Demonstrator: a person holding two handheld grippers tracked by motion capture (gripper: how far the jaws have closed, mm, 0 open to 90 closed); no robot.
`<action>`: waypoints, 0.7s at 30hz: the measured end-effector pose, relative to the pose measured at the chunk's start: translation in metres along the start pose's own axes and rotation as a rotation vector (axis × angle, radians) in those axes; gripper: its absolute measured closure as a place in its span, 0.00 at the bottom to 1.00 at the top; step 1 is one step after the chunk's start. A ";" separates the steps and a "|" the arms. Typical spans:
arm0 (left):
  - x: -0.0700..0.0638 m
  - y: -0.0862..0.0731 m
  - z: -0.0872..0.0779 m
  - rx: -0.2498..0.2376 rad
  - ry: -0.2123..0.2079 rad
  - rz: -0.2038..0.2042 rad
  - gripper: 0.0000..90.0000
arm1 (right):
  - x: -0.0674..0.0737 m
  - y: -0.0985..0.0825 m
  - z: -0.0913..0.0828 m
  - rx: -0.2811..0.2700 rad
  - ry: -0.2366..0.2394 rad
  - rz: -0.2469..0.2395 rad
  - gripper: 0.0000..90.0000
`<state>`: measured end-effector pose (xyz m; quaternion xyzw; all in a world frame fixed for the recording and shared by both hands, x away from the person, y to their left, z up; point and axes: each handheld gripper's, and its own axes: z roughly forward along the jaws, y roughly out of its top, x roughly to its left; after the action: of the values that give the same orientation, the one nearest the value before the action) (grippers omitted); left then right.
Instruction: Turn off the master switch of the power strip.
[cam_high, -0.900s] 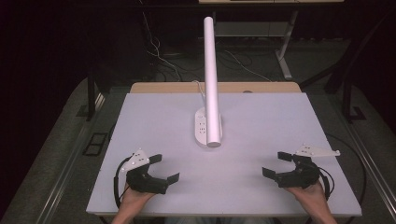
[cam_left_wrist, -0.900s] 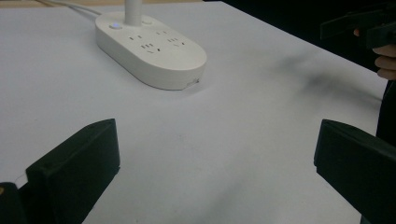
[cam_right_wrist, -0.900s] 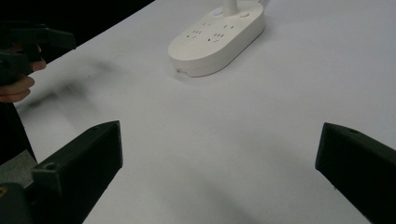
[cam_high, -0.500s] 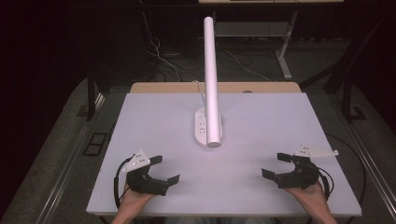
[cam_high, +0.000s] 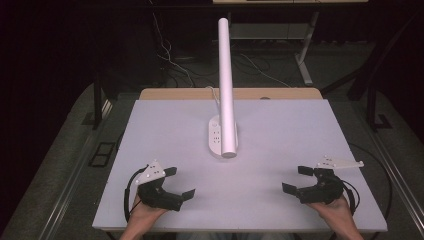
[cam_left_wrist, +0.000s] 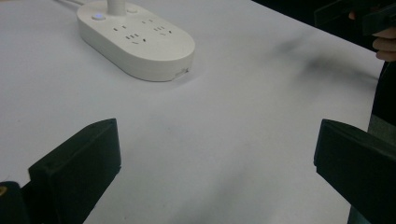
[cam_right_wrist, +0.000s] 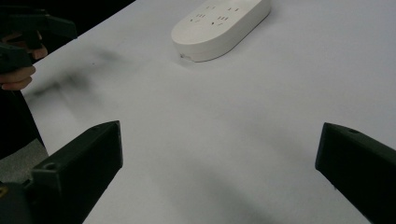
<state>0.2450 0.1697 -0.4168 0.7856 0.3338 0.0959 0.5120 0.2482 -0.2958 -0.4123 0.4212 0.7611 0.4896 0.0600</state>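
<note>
left gripper (cam_high: 178, 183) at about 7 o'clock on the table (cam_high: 280, 130), jaws spread wide with bare tabletop between them, nothing held. seen along its own jaws in the left gripper view (cam_left_wrist: 215, 172), two black blocks far apart at the lower corners, white surface in the gap. grey three-cornered plate (cam_high: 151, 171) on top, black cable (cam_high: 128, 192) looping off its outer side, hand (cam_high: 145, 212) behind it coming up from the near edge.

right gripper (cam_high: 298, 180) at about 5 o'clock, jaws likewise wide apart and empty, resting low over the tabletop. same spread in the right gripper view (cam_right_wrist: 219, 172), black blocks at both lower corners. grey plate (cam_high: 339, 163) sticking out toward 3 o'clock, cable (cam_high: 353, 195) curling at the wrist, hand (cam_high: 332, 210) behind.

well apart from both, near the centre of the table, a white oval power strip (cam_high: 216, 137) with sockets on top, lying lengthwise from 12 to 6 o'clock; also at 11 o'clock in the left gripper view (cam_left_wrist: 135, 39) and at 12 o'clock in the right gripper view (cam_right_wrist: 219, 25). white tube (cam_high: 226, 85) rising from it toward 12 o'clock. white cord (cam_high: 214, 94) leaving the strip toward the far edge. wooden board (cam_high: 175, 94) along the far side of the table.
</note>
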 end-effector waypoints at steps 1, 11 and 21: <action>0.000 0.001 0.000 0.003 0.000 0.005 0.00 | 0.000 0.000 0.000 0.001 0.000 0.006 0.00; -0.001 0.010 0.000 0.029 -0.010 0.009 0.00 | 0.000 -0.001 -0.001 0.011 0.003 -0.001 0.00; 0.001 0.024 -0.001 0.050 -0.026 0.024 0.00 | 0.001 -0.001 -0.001 0.012 -0.003 -0.003 0.00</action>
<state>0.2554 0.1657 -0.3961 0.8034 0.3199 0.0835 0.4953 0.2465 -0.2964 -0.4121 0.4210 0.7647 0.4842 0.0592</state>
